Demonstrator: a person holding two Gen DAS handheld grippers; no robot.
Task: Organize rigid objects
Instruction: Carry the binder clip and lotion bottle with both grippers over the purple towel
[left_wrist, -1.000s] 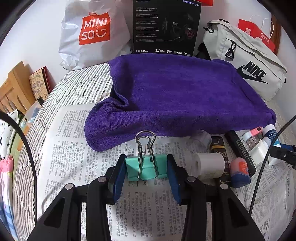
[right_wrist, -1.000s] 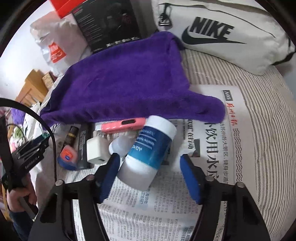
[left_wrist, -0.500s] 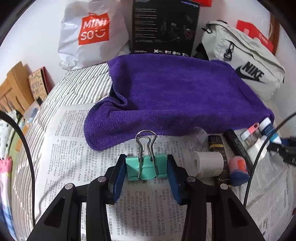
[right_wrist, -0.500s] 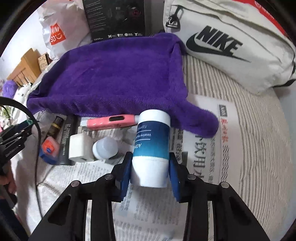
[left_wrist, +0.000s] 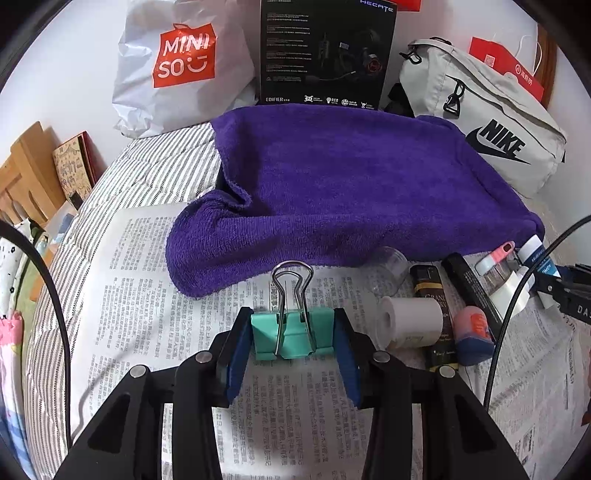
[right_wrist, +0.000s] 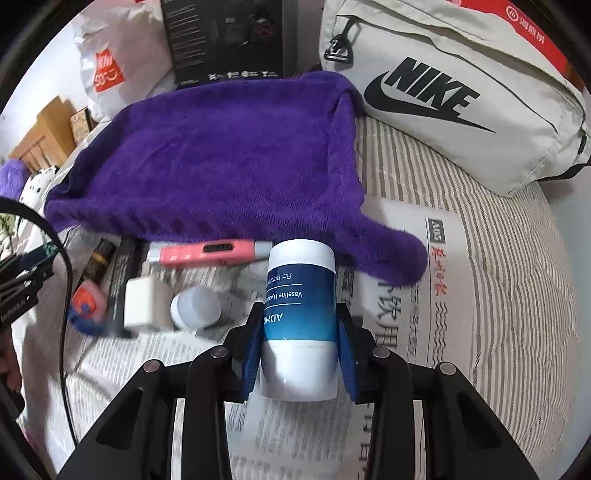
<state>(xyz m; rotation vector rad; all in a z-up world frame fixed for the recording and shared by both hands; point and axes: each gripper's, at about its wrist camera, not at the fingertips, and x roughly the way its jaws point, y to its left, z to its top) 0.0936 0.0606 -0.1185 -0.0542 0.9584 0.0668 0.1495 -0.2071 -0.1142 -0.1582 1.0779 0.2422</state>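
Right wrist view: the blue-and-white Vaseline lotion bottle (right_wrist: 300, 317) sits clamped between the blue pads of the right hand-held gripper (right_wrist: 300, 328), its white cap end pointing toward the purple towel (right_wrist: 229, 155) at twelve o'clock. Whether the bottle is clear of the newspaper (right_wrist: 399, 317) or resting on it is hard to judge from this angle. At nine to ten o'clock of the bottle lie a pink pen-shaped device (right_wrist: 207, 253), a white charger cube (right_wrist: 142, 306), and a small white-capped jar (right_wrist: 195, 308), slightly blurred. A Nike bag (right_wrist: 461, 99) lies well beyond at one o'clock.

From the left wrist camera, the left hand-held gripper (left_wrist: 293, 336) grips a teal binder clip (left_wrist: 291, 334) by its sides, wire handles pointing forward. At three o'clock of it sit a white tape roll (left_wrist: 412, 321), a dark tube with gold lettering (left_wrist: 430, 295), and a red-and-blue item (left_wrist: 474, 330); a clear jar (left_wrist: 389, 266) lies at the towel's edge.

To do this step well, I judge each piece should be held level, with the pads square on the round bottle so it cannot roll out, and carried over the cluster, not through it. Lower it until it bears on the surface before releasing; the striped bed (right_wrist: 509, 236) beneath looks soft, so it may tip.
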